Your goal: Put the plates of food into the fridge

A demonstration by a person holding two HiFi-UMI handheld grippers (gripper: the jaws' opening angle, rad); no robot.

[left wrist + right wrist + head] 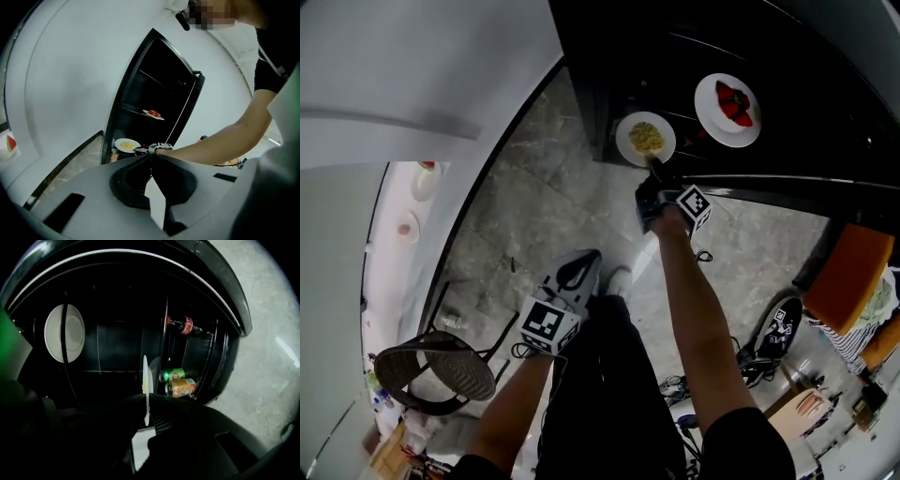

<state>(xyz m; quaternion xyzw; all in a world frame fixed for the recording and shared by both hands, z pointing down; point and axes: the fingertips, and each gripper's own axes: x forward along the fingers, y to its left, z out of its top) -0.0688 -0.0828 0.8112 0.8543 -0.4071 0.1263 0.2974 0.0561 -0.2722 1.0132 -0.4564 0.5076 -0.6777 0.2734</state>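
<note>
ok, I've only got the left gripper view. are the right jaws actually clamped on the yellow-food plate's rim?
Observer: Yes. In the right gripper view the right gripper is shut on the rim of the yellow-food plate, seen edge-on.
Operator: What's past it?
Observer: A green can and an orange can lying on their sides, right of the plate.
Operator: Anything else?
Observer: A red-labelled bottle, above the cans in that view.

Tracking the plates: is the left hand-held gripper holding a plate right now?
No, the left hand-held gripper has its jaws together with nothing between them.
</note>
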